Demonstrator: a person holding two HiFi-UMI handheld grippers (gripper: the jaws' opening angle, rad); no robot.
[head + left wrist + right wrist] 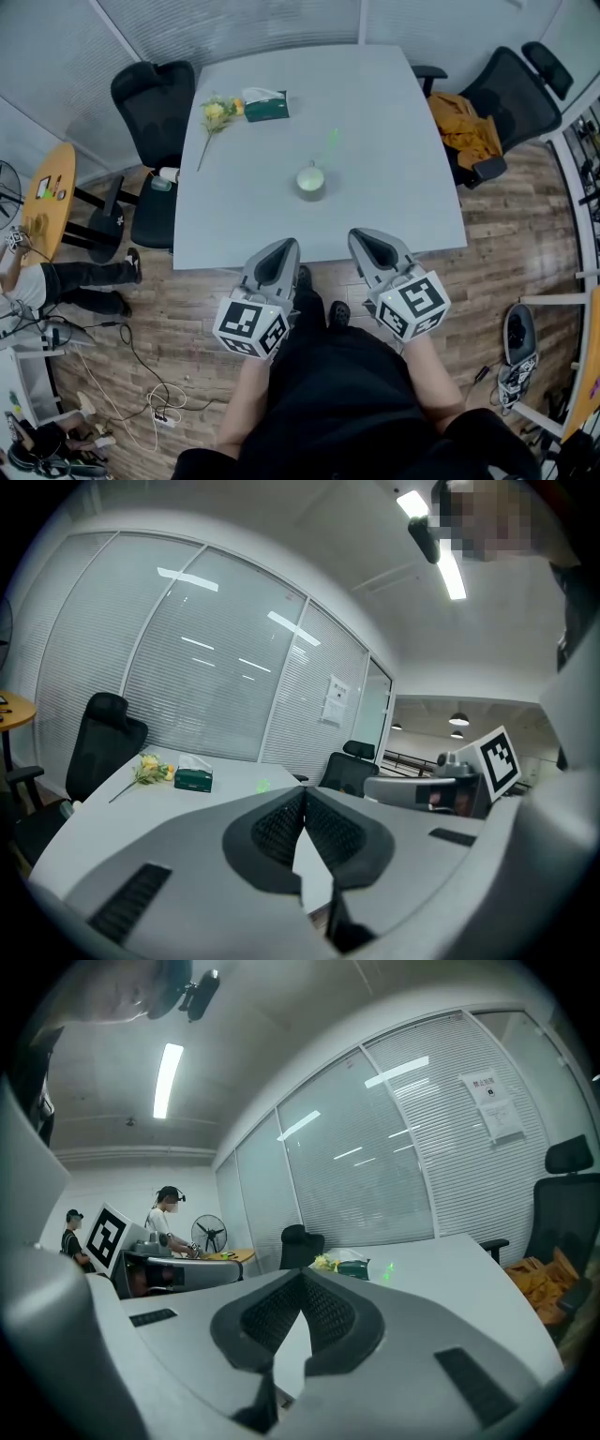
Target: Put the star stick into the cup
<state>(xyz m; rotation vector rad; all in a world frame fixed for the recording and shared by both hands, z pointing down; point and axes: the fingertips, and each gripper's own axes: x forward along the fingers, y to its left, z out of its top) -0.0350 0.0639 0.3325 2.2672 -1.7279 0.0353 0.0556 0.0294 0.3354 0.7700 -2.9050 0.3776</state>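
Both grippers are empty right now. On the left gripper (302, 795) the two fingers meet at the tips, so it's closed with nothing between them, just a thin wedge-shaped gap further back where the dark pads (275, 829) curve apart. The right gripper (302, 1277) is the same deal, tips together on nothing. The pads look like black rubbery mesh with a fine grid texture, set in smooth grey plastic shells that taper to a point. In the head view both sit side by side at the near edge of the table (403, 187), touching none of the stuff on it. The star stick (332, 141) lies flat on the tabletop, a thin translucent green thing, just beyond the cup (310, 180) and slightly to its right, not touching it. The cup is small, round, pale and upright, around the table's centre. At the far left there's a yellow flower (214, 116) on a long stem beside a dark green tissue box (266, 106). The table is plain matte light grey and squarish.
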